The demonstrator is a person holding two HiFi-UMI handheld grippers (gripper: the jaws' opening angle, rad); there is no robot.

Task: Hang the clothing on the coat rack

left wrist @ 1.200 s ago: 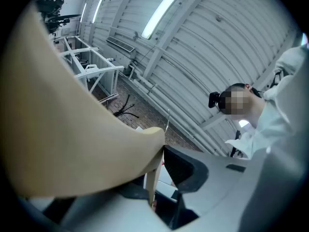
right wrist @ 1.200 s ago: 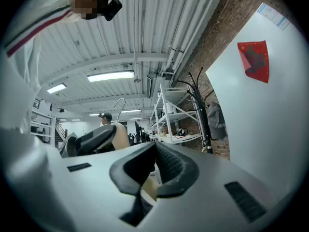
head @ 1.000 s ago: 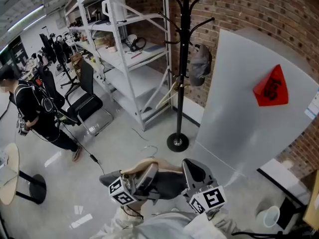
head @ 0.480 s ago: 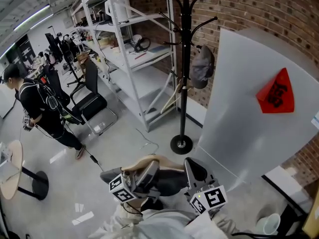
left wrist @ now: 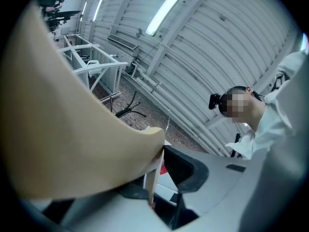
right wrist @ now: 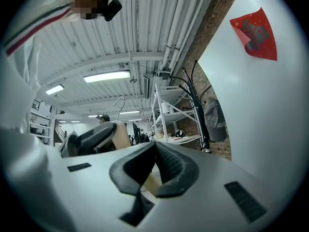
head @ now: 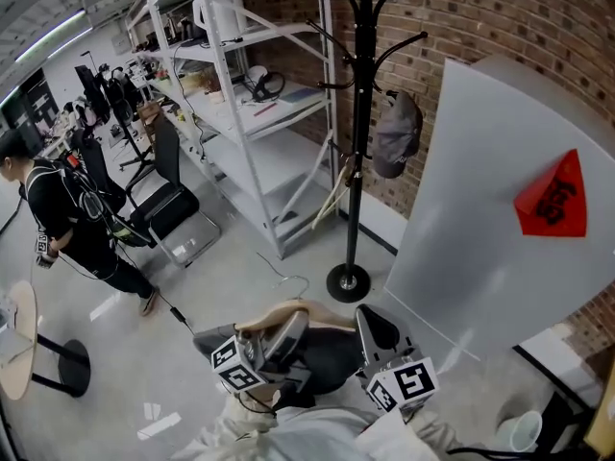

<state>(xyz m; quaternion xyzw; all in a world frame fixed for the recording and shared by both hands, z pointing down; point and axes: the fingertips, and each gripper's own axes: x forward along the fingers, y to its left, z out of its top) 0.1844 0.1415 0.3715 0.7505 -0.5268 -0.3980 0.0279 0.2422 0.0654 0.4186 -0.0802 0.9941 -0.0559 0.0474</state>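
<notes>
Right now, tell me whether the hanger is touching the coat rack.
Apart. The head view shows the hanger held near the person, with bare floor between its hook and the base of the coat rack.

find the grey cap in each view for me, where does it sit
Head view: the grey cap hangs just right of the black pole, above centre.
Left gripper view: not in it.
Right gripper view: the grey cap hangs right of centre, beside the same pole.
Shared landmark: the black coat rack; in the left gripper view only what seem to be its curved hooks show.
</notes>
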